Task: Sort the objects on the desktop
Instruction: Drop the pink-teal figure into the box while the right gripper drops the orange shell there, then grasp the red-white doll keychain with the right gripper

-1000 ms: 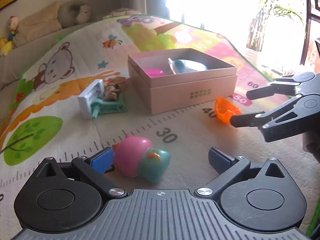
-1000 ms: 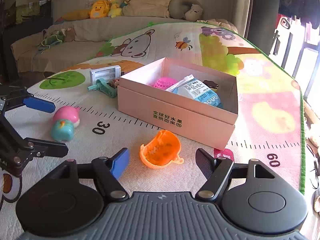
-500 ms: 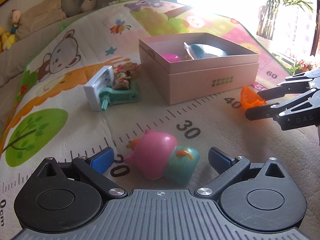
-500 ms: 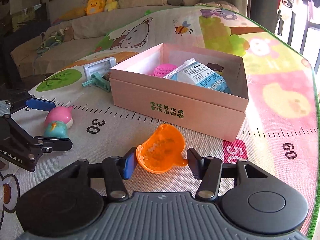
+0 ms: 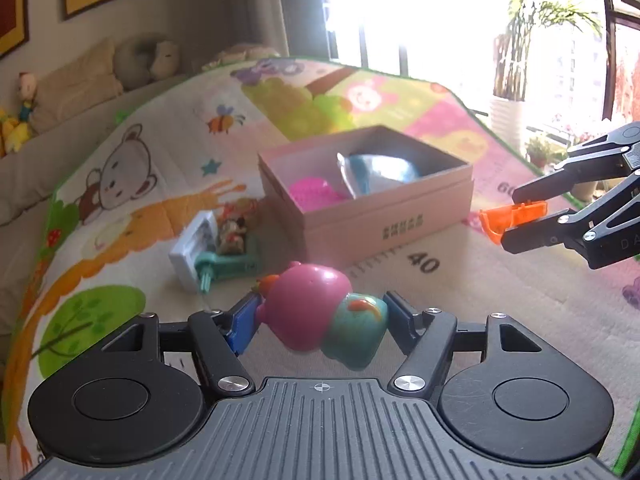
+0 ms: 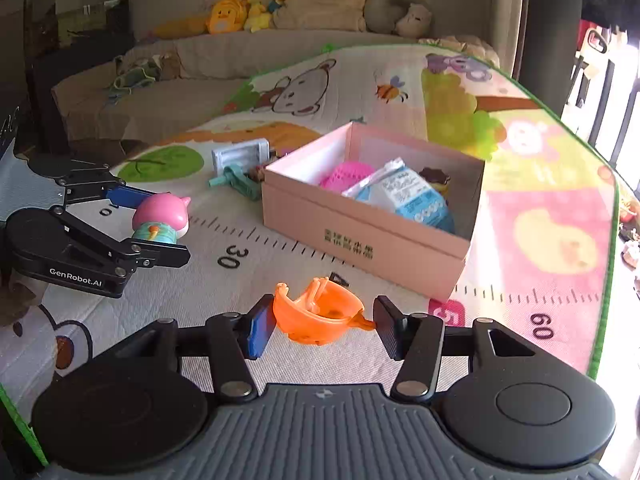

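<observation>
My left gripper (image 5: 320, 316) is shut on a pink and teal toy figure (image 5: 324, 318) and holds it above the play mat; the toy also shows in the right wrist view (image 6: 160, 216), between the left gripper's fingers (image 6: 152, 224). My right gripper (image 6: 320, 320) is shut on an orange plastic cup-shaped toy (image 6: 316, 314) and holds it off the mat; it also shows in the left wrist view (image 5: 512, 216), at the right. An open pink box (image 6: 360, 236) stands ahead of both grippers, holding a pink ball (image 6: 346, 172), a blue-white pouch (image 6: 404, 194) and a small brown item.
A white battery holder (image 6: 240, 154), a teal clamp-like toy (image 6: 236, 178) and a small figure lie on the mat left of the box. The mat's green edge (image 6: 608, 240) runs along the right. A sofa with plush toys (image 6: 240, 12) is behind.
Both grippers closed on their objects and lifted them: the left took the pink and teal toy off the mat, the right took the orange toy.
</observation>
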Demonstrator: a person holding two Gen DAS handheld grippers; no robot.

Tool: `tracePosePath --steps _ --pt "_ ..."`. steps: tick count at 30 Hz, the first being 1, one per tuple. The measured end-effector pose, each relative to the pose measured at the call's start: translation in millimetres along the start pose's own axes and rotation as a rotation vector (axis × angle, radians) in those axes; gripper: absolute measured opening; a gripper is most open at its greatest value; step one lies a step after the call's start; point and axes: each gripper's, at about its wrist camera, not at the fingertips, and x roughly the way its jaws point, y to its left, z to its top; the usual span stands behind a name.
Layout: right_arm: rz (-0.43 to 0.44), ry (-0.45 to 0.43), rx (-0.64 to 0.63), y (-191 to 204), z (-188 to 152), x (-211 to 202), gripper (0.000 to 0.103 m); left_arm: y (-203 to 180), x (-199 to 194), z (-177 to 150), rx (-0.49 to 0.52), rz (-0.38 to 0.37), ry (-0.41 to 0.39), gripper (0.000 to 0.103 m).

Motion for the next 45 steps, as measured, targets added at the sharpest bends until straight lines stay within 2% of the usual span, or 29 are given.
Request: tracePosePath --steps 3,6,7,8,9,11,13,19,22,24,27,29,30,32,34,35,39,41,45 --pt "-0.023 -0.125 0.039 -20 34 -35 0.053 2 -9 44 0.023 0.02 -0.124 0.072" --pt "-0.036 -0.24 0.083 -41 68 -55 0.053 0 15 81 0.034 0.051 -0.198 0.073" --pt "-0.048 -0.264 0.081 -44 76 -56 0.053 -1 28 91 0.022 0.043 -0.201 0.076" --pt "-0.069 -0.288 0.074 -47 86 -54 0.053 0 40 96 0.003 0.026 -0.197 0.085" --pt "-0.083 -0.295 0.071 -50 94 -50 0.053 3 54 99 -0.027 0.003 -0.183 0.09" --pt "-0.094 -0.292 0.074 -55 105 -40 0.053 9 62 95 -0.085 -0.009 -0.153 0.095" --pt "-0.102 -0.275 0.078 -61 114 -26 0.053 18 59 76 -0.127 -0.03 -0.138 0.097" --pt "-0.072 -0.167 0.152 -76 134 41 0.053 36 54 5 -0.115 0.049 -0.013 0.099" --pt "-0.061 -0.113 0.19 -79 147 81 0.053 46 54 -16 -0.112 0.078 0.028 0.1" --pt "-0.079 -0.086 0.212 -81 155 106 0.054 57 55 -24 -0.151 0.082 0.055 0.1" --pt "-0.105 -0.037 0.244 -84 163 136 0.07 72 56 -32 -0.222 0.093 0.074 0.101" --pt "-0.105 -0.012 0.236 -79 169 148 0.07 80 56 -36 -0.267 0.091 0.069 0.101" --pt "-0.096 -0.003 0.221 -73 171 152 0.069 84 58 -37 -0.291 0.084 0.064 0.101" --pt "-0.079 0.019 0.188 -61 176 162 0.058 88 59 -38 -0.321 0.069 0.059 0.102" --pt "-0.069 0.057 0.181 -51 181 174 0.042 90 58 -39 -0.336 0.056 0.056 0.102" --pt "-0.072 0.065 0.184 -47 183 179 0.04 91 57 -40 -0.341 0.049 0.054 0.102" --pt "-0.024 0.083 0.176 -29 204 199 0.039 93 56 -39 -0.363 0.034 0.047 0.103" --pt "0.005 0.161 0.163 -12 215 223 0.039 94 57 -40 -0.365 0.033 0.045 0.103" --pt "-0.004 0.287 0.142 21 221 278 0.034 93 59 -43 -0.356 0.046 0.053 0.103"
